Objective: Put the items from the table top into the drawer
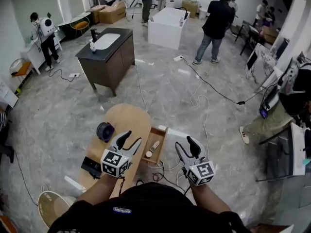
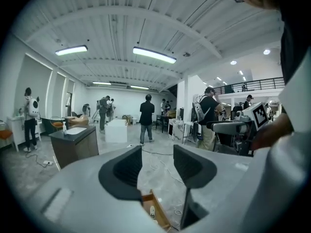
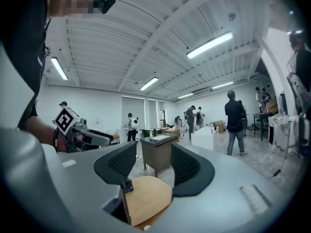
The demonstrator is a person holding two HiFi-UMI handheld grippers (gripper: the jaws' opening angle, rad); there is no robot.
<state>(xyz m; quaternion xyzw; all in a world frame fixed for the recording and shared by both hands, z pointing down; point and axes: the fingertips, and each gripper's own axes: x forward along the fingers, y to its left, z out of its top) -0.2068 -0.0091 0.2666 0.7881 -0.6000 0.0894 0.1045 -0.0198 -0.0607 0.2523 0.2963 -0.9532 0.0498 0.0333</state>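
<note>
While held up near the table (image 1: pixel 129 118), the left gripper (image 1: pixel 132 139) and right gripper (image 1: pixel 184 144) stand released and empty. A white tube (image 1: pixel 154 147) lies in the open drawer (image 1: pixel 160 132) at the table's right edge; a purple disc (image 1: pixel 105 131) and black box (image 1: pixel 91 166) wait along its left edge. Between pickups, probably: next, one gripper must descend and close on the disc.
</note>
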